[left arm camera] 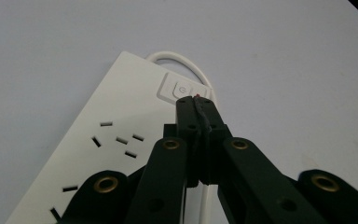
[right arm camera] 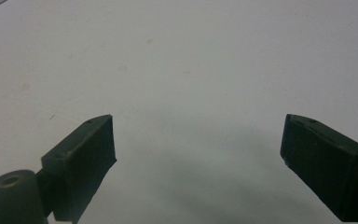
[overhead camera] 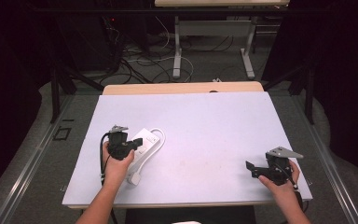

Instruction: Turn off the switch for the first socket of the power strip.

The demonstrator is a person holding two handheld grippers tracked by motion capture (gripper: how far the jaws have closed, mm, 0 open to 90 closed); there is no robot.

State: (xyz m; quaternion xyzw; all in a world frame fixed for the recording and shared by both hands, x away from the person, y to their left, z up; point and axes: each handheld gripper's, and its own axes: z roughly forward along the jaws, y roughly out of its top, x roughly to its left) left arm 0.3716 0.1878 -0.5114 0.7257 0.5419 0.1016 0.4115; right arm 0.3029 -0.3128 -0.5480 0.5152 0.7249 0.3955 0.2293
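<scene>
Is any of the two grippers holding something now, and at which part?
Nothing is held. The left gripper is shut, its tips at the power strip's switch, gripping nothing. The right gripper is open above the bare table.

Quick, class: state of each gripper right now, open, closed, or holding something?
Left gripper: closed, holding nothing, tips at the switch of the white power strip.
Right gripper: open, empty, over the bare table.
</scene>
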